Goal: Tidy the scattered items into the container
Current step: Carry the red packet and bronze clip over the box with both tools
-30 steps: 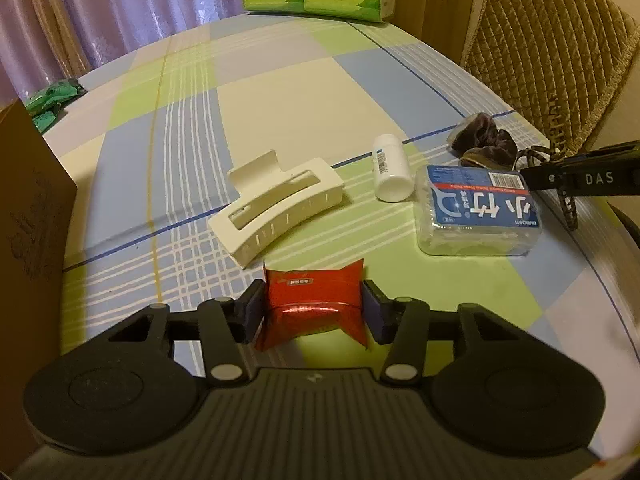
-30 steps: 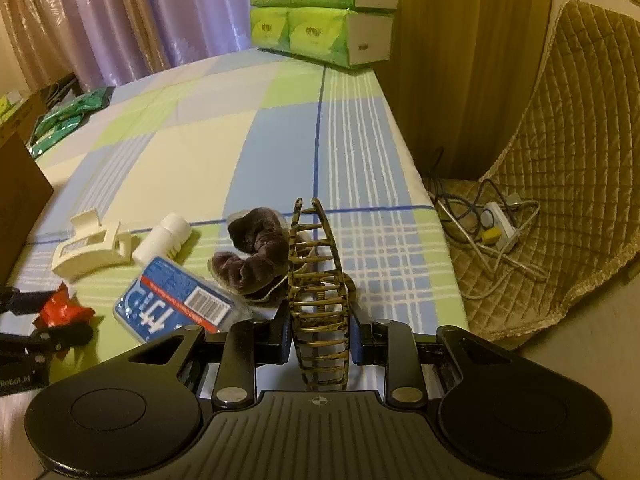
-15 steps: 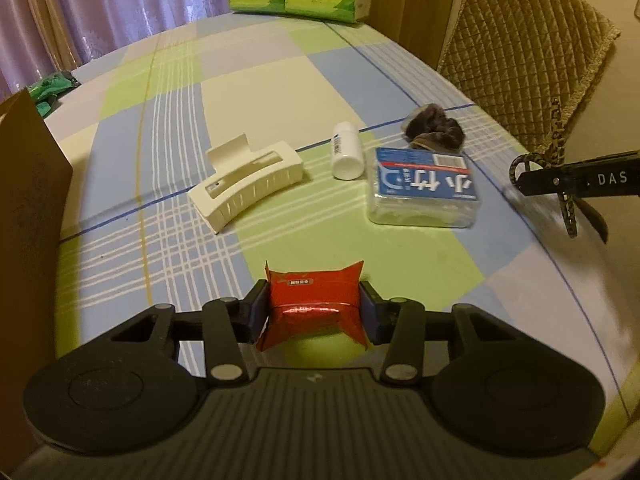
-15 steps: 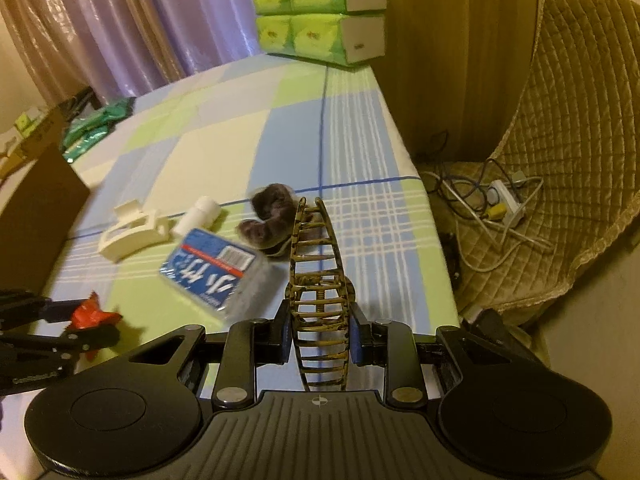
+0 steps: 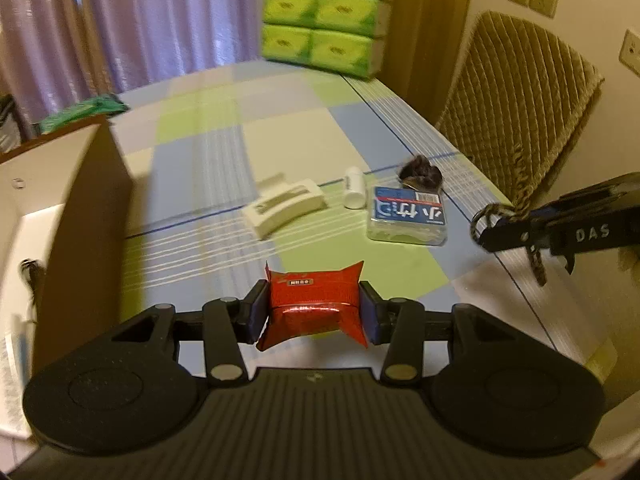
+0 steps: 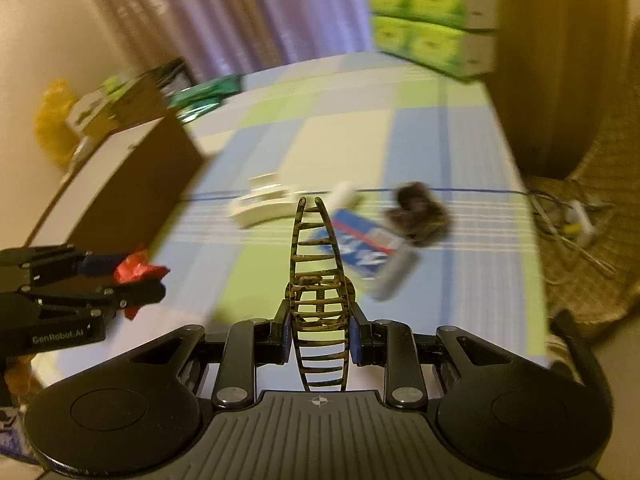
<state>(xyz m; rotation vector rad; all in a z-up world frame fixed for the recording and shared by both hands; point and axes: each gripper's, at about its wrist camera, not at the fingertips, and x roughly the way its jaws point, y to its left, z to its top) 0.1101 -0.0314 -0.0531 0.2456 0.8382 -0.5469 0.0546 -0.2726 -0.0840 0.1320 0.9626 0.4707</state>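
My left gripper (image 5: 313, 312) is shut on a red foil packet (image 5: 314, 304), held above the checked tablecloth. My right gripper (image 6: 319, 328) is shut on a brown patterned hair claw (image 6: 318, 280), also lifted off the table. The cardboard box (image 5: 80, 200) stands open at the left, its white inside showing; in the right wrist view the box (image 6: 120, 188) is at the left. On the cloth lie a cream hair claw (image 5: 286, 208), a white small bottle (image 5: 355, 194), a blue-lidded clear case (image 5: 408, 216) and a dark scrunchie (image 5: 420, 172).
Green tissue packs (image 5: 324, 16) are stacked at the table's far end. A quilted chair (image 5: 524, 120) stands off the right edge, with a power strip and cables (image 6: 576, 220) on the floor. Green packets (image 5: 84, 110) lie beyond the box.
Both grippers have risen and drawn back with their loads; the table items look farther away. The box's open inside has come into the left wrist view.
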